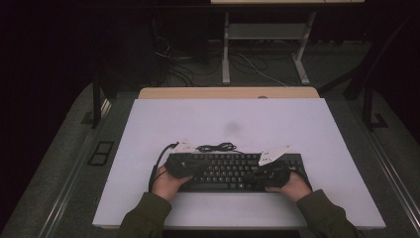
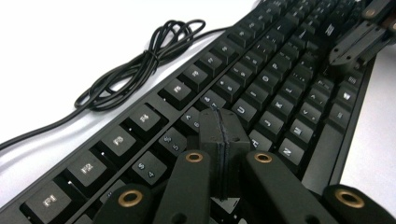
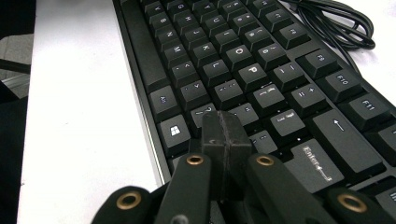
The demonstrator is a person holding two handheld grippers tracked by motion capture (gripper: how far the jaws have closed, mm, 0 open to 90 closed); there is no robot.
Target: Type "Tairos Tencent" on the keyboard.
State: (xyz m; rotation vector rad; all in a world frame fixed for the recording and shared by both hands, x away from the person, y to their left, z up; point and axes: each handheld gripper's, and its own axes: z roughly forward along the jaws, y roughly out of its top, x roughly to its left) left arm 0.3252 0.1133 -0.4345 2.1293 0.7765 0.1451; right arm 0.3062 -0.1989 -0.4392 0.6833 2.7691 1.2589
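The left gripper (image 2: 219, 122) has its two matte black jaws pressed flat together with nothing between them, their squared tips hovering over the number and upper letter rows of the black keyboard (image 2: 261, 88); whether the tips touch a key cannot be told. The right gripper (image 3: 225, 128) is likewise closed on itself, its jaws meeting in a thin seam just above the keys near the question-mark key, with the Enter key at about four o'clock from the tips. Both grippers carry brass-ringed pivots on smooth black plastic links. In the high view the left gripper (image 1: 179, 163) sits over the keyboard's left end and the right gripper (image 1: 273, 171) over its right end, each topped by a pale three-cornered plate, with a hand behind it and olive sleeves coming up from six o'clock. The keyboard (image 1: 233, 171) is a long, low rectangle of sculpted square keycaps with faintly lit legends; its long axis runs from nine to three o'clock across the near half of the smooth white table (image 1: 228, 119), the spacebar edge facing the person. At twelve o'clock from its function row lies the keyboard's thin glossy black cable (image 1: 216, 147), bundled in a loose coil. The left gripper view shows the coil's loops (image 2: 140, 65) and the other gripper at two o'clock; the right gripper view alone reads the Windows key (image 3: 173, 132) and the dark floor past the table's edge.
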